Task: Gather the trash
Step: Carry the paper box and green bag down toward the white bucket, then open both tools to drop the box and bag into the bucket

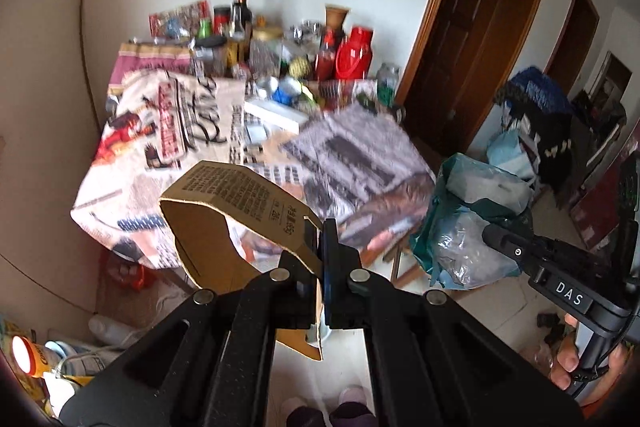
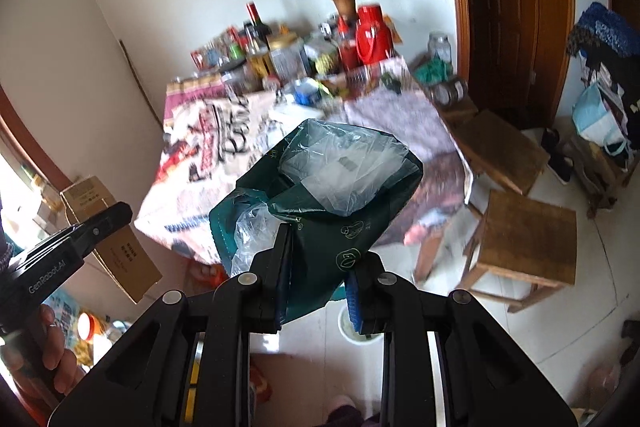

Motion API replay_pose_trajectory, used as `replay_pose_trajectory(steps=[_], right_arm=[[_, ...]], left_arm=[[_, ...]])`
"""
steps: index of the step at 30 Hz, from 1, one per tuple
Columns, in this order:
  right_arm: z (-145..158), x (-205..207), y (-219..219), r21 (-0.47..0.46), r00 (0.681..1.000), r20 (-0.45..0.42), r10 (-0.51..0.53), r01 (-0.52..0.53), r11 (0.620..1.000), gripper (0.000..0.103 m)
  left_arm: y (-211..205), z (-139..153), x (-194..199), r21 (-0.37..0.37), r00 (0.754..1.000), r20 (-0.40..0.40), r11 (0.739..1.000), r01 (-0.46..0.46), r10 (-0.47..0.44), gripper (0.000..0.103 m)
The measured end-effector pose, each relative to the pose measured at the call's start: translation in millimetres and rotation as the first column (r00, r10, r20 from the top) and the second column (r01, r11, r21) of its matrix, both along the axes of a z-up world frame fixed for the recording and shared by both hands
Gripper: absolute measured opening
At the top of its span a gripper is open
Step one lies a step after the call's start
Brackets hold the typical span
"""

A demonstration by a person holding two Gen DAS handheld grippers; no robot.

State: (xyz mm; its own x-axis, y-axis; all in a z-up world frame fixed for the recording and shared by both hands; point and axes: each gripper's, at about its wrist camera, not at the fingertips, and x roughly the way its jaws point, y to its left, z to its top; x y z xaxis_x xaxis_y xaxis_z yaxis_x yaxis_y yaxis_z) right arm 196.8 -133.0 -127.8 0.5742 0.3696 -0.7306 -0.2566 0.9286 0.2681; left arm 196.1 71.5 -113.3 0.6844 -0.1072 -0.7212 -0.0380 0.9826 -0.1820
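Over the floor, short of the table point(image 1: 132, 187): both grippers are held out side by side, each carrying one piece of trash.
Left gripper point(image 1: 320, 251): jaws fully together, clamped on a thin flap of the carton point(image 1: 224, 195).
Carton: brown card, flattened and open-ended, black print on its top face; it juts up and left of the pads, clear of the table. Pinching a flap is probably the only hold a flat box offers.
Right gripper point(image 2: 318, 267): jaws nearly together, clamped on the bag point(image 2: 320, 187).
Bag: dark green plastic with pale printed symbols, mouth upward, crumpled clear film showing inside. Held low on its body, likely so the mouth stays up and the contents stay in.
Table: paper-covered, crowded with bottles point(image 2: 256, 23) and jars at the far side.
Bin: a pale round rim point(image 2: 352, 331) shows below the right gripper; purpose uncertain.
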Motion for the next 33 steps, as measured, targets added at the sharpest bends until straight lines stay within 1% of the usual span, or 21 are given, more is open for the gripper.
replay_pose_trajectory(steps=[2, 5, 6, 8, 9, 11, 15, 17, 18, 19, 20, 21, 22, 23, 24, 26, 27, 28, 29, 30, 33], right_arm=[[-18.4, 4.2, -2.1, -0.011, 0.999, -0.036, 0.013, -0.013, 1.000, 0.021], [-52.2, 15.7, -6.1, -0.028, 0.995, -0.090, 0.035, -0.037, 0.999, 0.021], [-59.4, 15.6, -7.7, -0.032, 0.994, -0.100, 0.040, -0.043, 0.999, 0.021], [-84.9, 21.7, -9.4, -0.035, 0.989, -0.134, 0.057, -0.062, 0.997, 0.021], [-99.8, 25.3, -9.5, -0.038, 0.986, -0.153, 0.066, -0.073, 0.997, 0.021], [-125.8, 29.6, -8.6, -0.041, 0.979, -0.188, 0.084, -0.094, 0.995, 0.021], [-191.7, 39.3, -4.9, -0.059, 0.956, -0.271, 0.115, -0.135, 0.989, 0.021], [-222.5, 43.1, -5.9, -0.066, 0.942, -0.312, 0.120, -0.148, 0.987, 0.021], [-238.0, 45.5, -5.7, -0.066, 0.935, -0.332, 0.123, -0.153, 0.986, 0.021], [-260.8, 48.4, -5.3, -0.070, 0.925, -0.359, 0.124, -0.159, 0.985, 0.021], [-274.1, 50.4, -4.9, -0.074, 0.919, -0.374, 0.123, -0.162, 0.984, 0.021], [-292.5, 53.1, -4.3, -0.080, 0.913, -0.390, 0.122, -0.166, 0.983, 0.021], [-302.4, 54.7, -3.9, -0.086, 0.909, -0.398, 0.123, -0.171, 0.982, 0.021], [-319.5, 56.8, -2.7, -0.096, 0.905, -0.408, 0.124, -0.177, 0.980, 0.021], [-335.7, 59.0, -1.2, -0.104, 0.901, -0.415, 0.124, -0.183, 0.978, 0.021], [-359.8, 64.2, 1.0, -0.114, 0.895, -0.426, 0.130, -0.195, 0.974, 0.021], [-373.8, 67.3, 3.2, -0.119, 0.894, -0.428, 0.133, -0.202, 0.972, 0.021], [-380.8, 69.5, 4.7, -0.122, 0.894, -0.428, 0.136, -0.206, 0.971, 0.021], [-395.2, 72.7, 8.7, -0.127, 0.894, -0.424, 0.142, -0.214, 0.968, 0.021], [-403.2, 74.5, 11.6, -0.130, 0.894, -0.423, 0.147, -0.220, 0.967, 0.021], [-434.9, 84.6, 23.2, -0.122, 0.894, -0.411, 0.178, -0.247, 0.961, 0.021]], left_arm=[[-4.9, -18.2, 5.1, -0.009, 0.999, -0.033, 1.000, 0.000, -0.001, 0.001], [-12.4, -56.8, 13.9, -0.023, 0.995, -0.095, 1.000, -0.009, 0.007, 0.001], [-15.5, -75.3, 18.7, -0.031, 0.993, -0.121, 0.999, -0.015, 0.012, 0.001], [-19.6, -105.4, 25.5, -0.047, 0.987, -0.160, 0.998, -0.030, 0.022, 0.001], [-20.9, -115.8, 27.4, -0.051, 0.985, -0.171, 0.998, -0.035, 0.026, 0.001], [-24.7, -151.1, 33.7, -0.060, 0.977, -0.207, 0.997, -0.056, 0.042, 0.001], [-26.0, -211.6, 43.6, -0.095, 0.960, -0.274, 0.992, -0.084, 0.055, 0.001], [-26.4, -249.9, 46.3, -0.088, 0.948, -0.311, 0.991, -0.099, 0.067, 0.001], [-26.9, -261.2, 47.8, -0.082, 0.943, -0.324, 0.991, -0.103, 0.071, 0.001], [-26.3, -283.7, 49.0, -0.076, 0.934, -0.349, 0.991, -0.111, 0.077, 0.001], [-25.3, -300.9, 49.6, -0.080, 0.927, -0.366, 0.990, -0.117, 0.080, 0.001], [-24.9, -312.9, 49.8, -0.082, 0.922, -0.379, 0.989, -0.122, 0.082, 0.001], [-23.4, -332.7, 50.5, -0.082, 0.913, -0.398, 0.988, -0.130, 0.087, 0.001], [-21.8, -351.6, 51.2, -0.082, 0.905, -0.416, 0.987, -0.137, 0.091, 0.001], [-20.2, -363.5, 51.9, -0.082, 0.899, -0.428, 0.986, -0.143, 0.094, 0.001], [-17.8, -397.3, 53.4, -0.087, 0.884, -0.456, 0.984, -0.157, 0.101, 0.001], [-16.2, -410.9, 54.4, -0.094, 0.879, -0.465, 0.982, -0.163, 0.102, 0.001], [-15.0, -422.2, 55.0, -0.097, 0.875, -0.473, 0.981, -0.169, 0.104, 0.001], [-13.8, -433.1, 55.6, -0.100, 0.871, -0.479, 0.980, -0.174, 0.106, 0.001], [-12.6, -448.7, 56.4, -0.103, 0.866, -0.488, 0.978, -0.181, 0.109, 0.001], [-9.2, -479.1, 59.0, -0.111, 0.857, -0.502, 0.974, -0.196, 0.115, 0.001]])
